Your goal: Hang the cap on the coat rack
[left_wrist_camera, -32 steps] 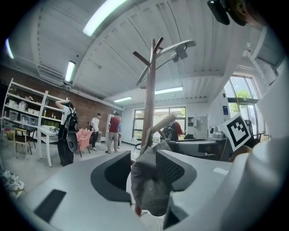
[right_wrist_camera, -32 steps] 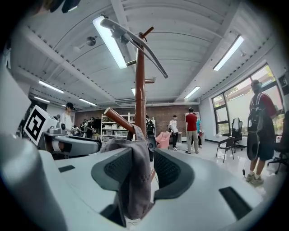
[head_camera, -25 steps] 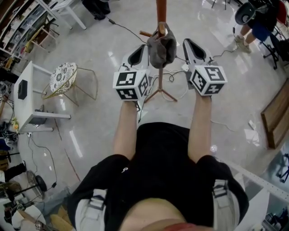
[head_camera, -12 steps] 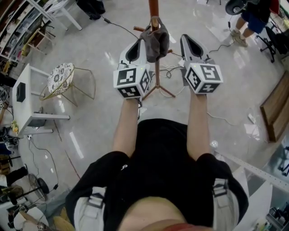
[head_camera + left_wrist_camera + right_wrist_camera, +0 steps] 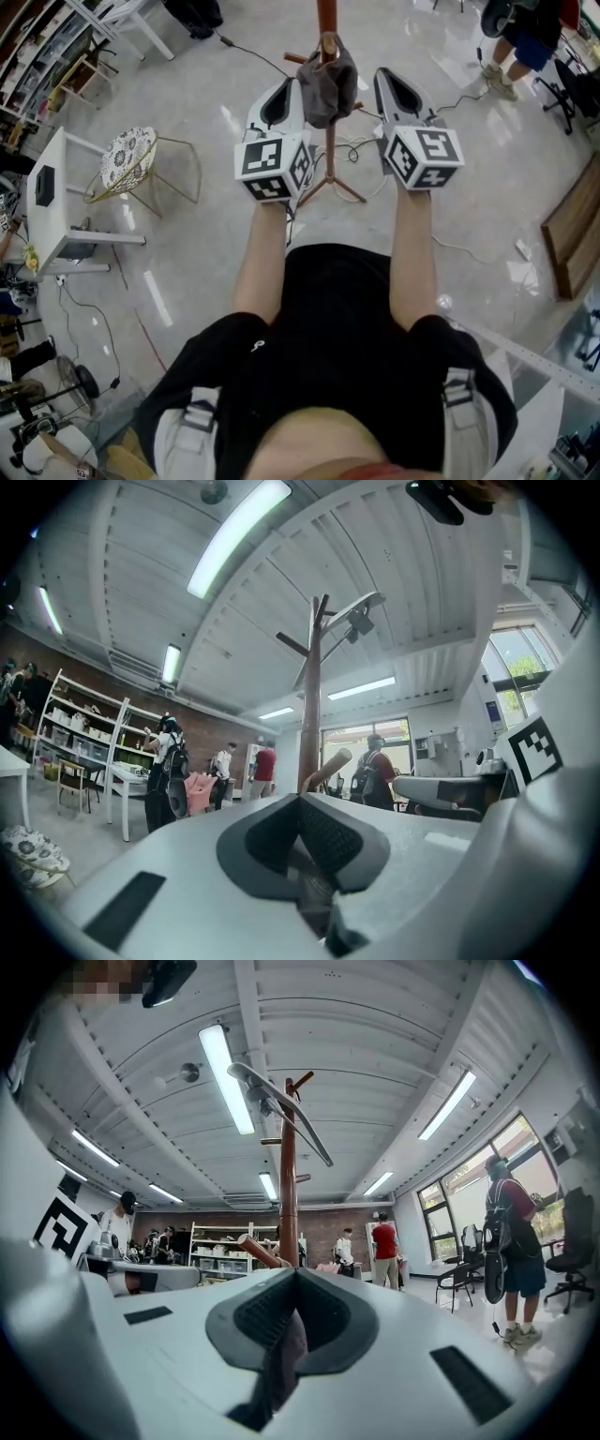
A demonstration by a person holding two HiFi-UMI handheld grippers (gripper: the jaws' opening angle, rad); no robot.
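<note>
A grey-brown cap hangs on a wooden peg of the coat rack, whose pole runs down to splayed legs on the floor. My left gripper is close by the cap's left side and my right gripper stands a little apart on its right. Both are shut, with no cloth seen between the jaws. From the left gripper, the rack's pole and a pale peg rise just past the jaws. The right gripper also faces the pole. Neither gripper view shows the cap.
A white table and a wire chair with a patterned cushion stand to the left. Cables lie around the rack's feet. A person stands at the back right, and a wooden board leans at the right.
Both grippers and the cap sit slightly higher in the head view than a second ago. The cap stays on its peg, and the grippers keep their places beside it.
</note>
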